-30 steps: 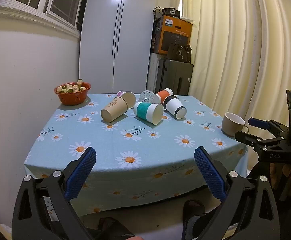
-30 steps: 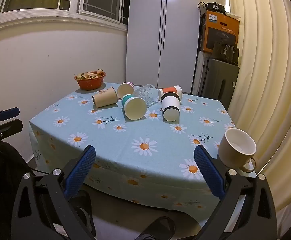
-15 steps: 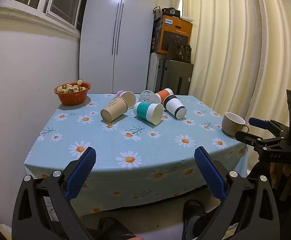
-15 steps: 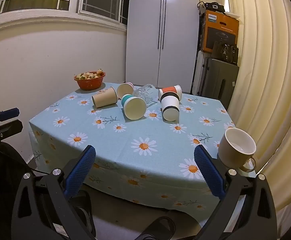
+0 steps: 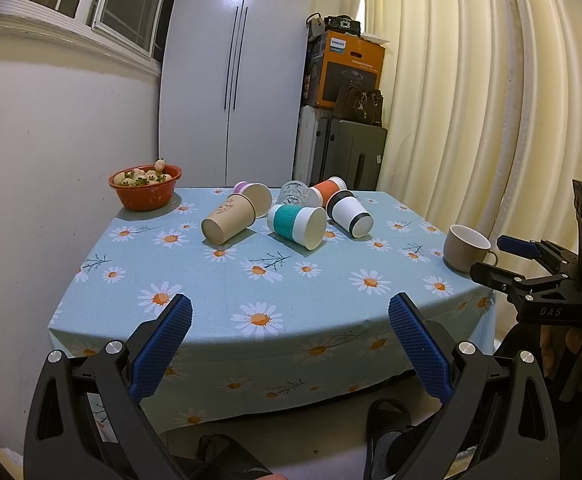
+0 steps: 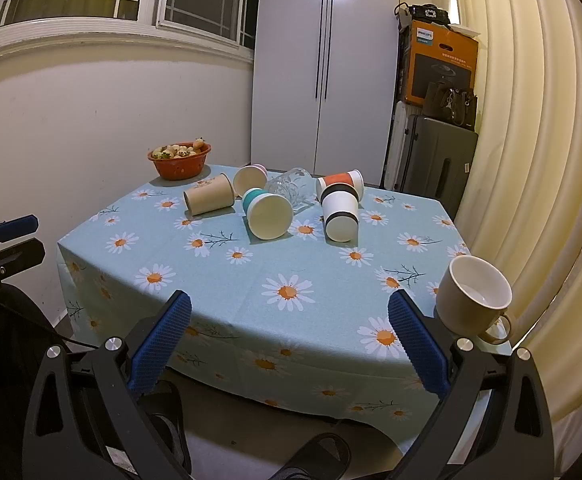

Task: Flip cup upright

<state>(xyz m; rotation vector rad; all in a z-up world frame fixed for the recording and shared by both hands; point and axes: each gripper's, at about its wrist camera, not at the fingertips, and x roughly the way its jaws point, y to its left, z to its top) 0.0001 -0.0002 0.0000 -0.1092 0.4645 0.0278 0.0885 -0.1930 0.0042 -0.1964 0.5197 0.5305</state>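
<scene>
Daisy-print blue tabletop (image 5: 219,280) carries six cups on their sides at 12 o'clock, teal-banded paper cup (image 5: 297,226) frontmost; beige ceramic mug (image 6: 473,300) upright at 3 o'clock. We hold left claw (image 5: 289,346) and right claw (image 6: 289,344) wide, empty, off the near edge.

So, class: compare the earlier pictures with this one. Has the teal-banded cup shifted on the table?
No. The teal-banded cup lies on its side in the same spot, keeping its place beside the brown paper cup and the red bowl.
</scene>
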